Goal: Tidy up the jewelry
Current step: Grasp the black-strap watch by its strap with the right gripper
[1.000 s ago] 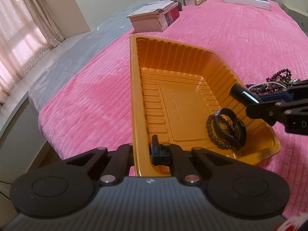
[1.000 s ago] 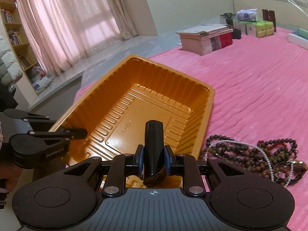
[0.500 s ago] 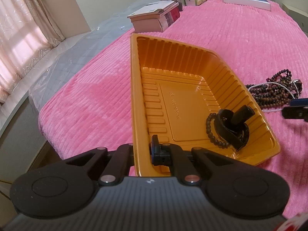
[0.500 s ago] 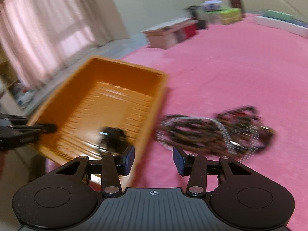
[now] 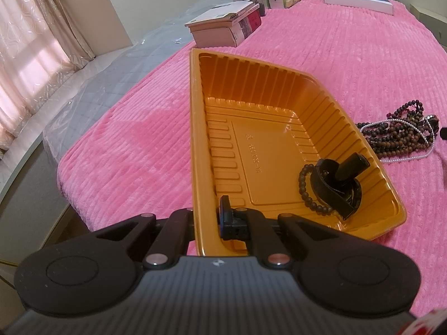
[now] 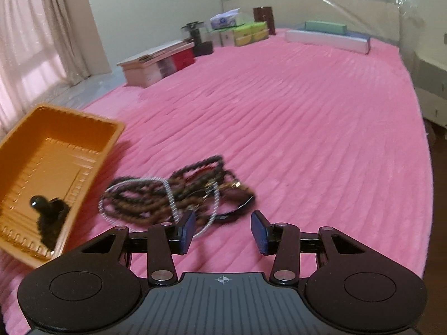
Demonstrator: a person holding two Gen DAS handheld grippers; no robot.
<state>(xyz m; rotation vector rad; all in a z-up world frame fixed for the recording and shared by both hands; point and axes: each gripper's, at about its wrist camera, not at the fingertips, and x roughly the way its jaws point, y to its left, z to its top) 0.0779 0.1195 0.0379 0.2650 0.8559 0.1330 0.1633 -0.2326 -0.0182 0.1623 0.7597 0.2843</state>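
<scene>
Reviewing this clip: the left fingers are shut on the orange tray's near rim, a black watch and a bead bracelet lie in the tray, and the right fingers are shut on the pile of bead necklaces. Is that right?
Not quite. The right wrist view shows the right gripper open and empty, its fingers short of the pile of bead necklaces on the pink bedspread. The rest holds.

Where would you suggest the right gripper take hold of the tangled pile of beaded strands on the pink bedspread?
Probably from above, at the near edge of the beaded strands, where several loops bunch together. The pile lies flat on the bedspread, and the open right gripper is already just short of that edge.
</scene>
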